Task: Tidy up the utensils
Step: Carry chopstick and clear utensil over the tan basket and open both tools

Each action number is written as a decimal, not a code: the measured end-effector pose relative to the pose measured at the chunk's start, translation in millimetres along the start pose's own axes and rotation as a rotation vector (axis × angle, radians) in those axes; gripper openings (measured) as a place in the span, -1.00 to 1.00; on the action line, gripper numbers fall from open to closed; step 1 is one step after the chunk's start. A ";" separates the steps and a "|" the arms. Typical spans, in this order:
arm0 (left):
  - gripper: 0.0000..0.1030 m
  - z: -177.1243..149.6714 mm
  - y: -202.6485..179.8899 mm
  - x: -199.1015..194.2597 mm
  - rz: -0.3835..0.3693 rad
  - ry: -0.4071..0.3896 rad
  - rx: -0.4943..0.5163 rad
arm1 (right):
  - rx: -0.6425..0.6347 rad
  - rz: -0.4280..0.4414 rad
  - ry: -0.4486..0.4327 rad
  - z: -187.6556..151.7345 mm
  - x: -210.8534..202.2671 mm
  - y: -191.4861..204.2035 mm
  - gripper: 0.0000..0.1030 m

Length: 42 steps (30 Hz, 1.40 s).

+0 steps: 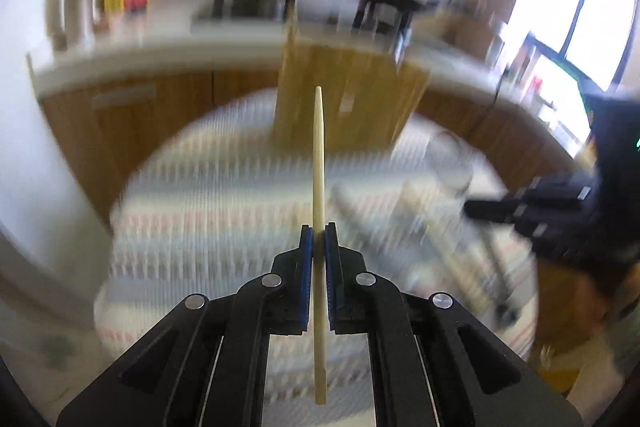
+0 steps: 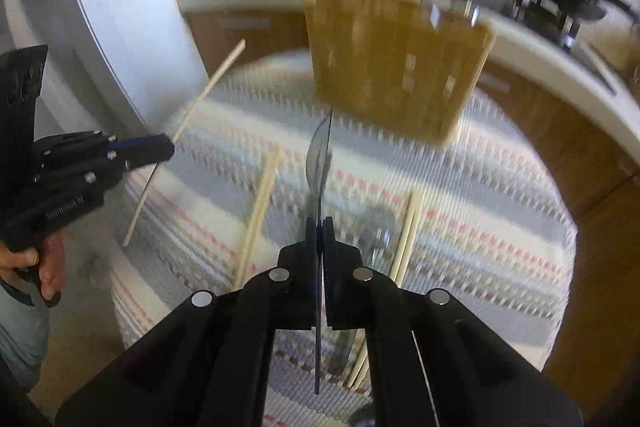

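Step in hand: a chopstick (image 1: 319, 187) and a spoon (image 2: 319, 163) were judged to be in carriage toward the holder (image 2: 396, 67), one tool per gripper.
Left gripper (image 1: 319, 231): pads were closed on the chopstick near mid-length, tip pointed forward and up.
Right gripper (image 2: 319, 227): pads were closed on the spoon's thin handle; the bowl was seen edge-on.
Method: each tool should be aligned upright over a free slot before the grip is eased; the two arms should be kept apart.
Holder: a wooden slotted box was seen at the far edge of the mat (image 2: 480, 211), blurred.
Remaining: loose chopsticks (image 2: 260, 211) were seen flat on the mat.
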<state>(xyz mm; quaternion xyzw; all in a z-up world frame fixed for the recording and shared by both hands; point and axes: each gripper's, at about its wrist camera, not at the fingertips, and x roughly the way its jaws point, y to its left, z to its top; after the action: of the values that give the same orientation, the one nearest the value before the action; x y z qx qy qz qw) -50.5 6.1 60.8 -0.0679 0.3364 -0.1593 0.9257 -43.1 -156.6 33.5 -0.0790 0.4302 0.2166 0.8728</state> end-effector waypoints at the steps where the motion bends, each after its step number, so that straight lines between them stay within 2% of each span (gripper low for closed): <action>1: -0.92 8.0 -3.1 -6.9 -0.012 -0.049 -0.004 | 0.003 0.002 -0.037 5.6 -8.7 -0.6 -0.97; 6: -0.92 59.1 -15.0 -35.1 -0.063 -0.284 -0.029 | 0.015 -0.015 -0.285 38.4 -58.8 -8.5 -0.97; 12: -0.92 104.4 -24.6 -24.9 -0.086 -0.432 -0.065 | 0.054 -0.070 -0.474 70.8 -80.1 -34.4 -0.97; 18: -0.92 146.7 -27.5 13.5 -0.037 -0.573 -0.021 | 0.105 -0.136 -0.630 107.3 -69.3 -80.7 -0.97; 21: -0.92 160.8 -23.9 35.9 -0.009 -0.597 -0.002 | 0.126 -0.148 -0.671 124.1 -54.7 -103.6 -0.97; 24: -0.92 170.2 -16.2 64.8 0.023 -0.626 0.019 | 0.147 -0.118 -0.685 138.2 -36.6 -119.8 -0.97; 29: -0.92 166.4 -7.8 103.9 0.063 -0.624 0.032 | 0.179 -0.097 -0.683 143.7 4.6 -141.0 -0.97; 32: -0.91 162.5 -3.2 120.5 0.086 -0.619 0.039 | 0.182 -0.103 -0.692 140.4 15.8 -144.6 -0.97; 37: -0.91 156.8 -0.2 136.6 0.106 -0.612 0.048 | 0.163 -0.126 -0.703 138.1 27.2 -146.6 -0.97; 42: -0.90 149.3 -3.4 135.0 0.107 -0.628 0.063 | 0.192 -0.120 -0.693 131.9 33.1 -154.4 -0.97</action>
<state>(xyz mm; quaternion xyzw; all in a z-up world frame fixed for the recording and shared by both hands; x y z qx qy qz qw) 142.5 -40.3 94.5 -0.0673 0.0322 -0.0918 0.9930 138.0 -241.5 81.6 0.0563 0.1216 0.1377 0.9814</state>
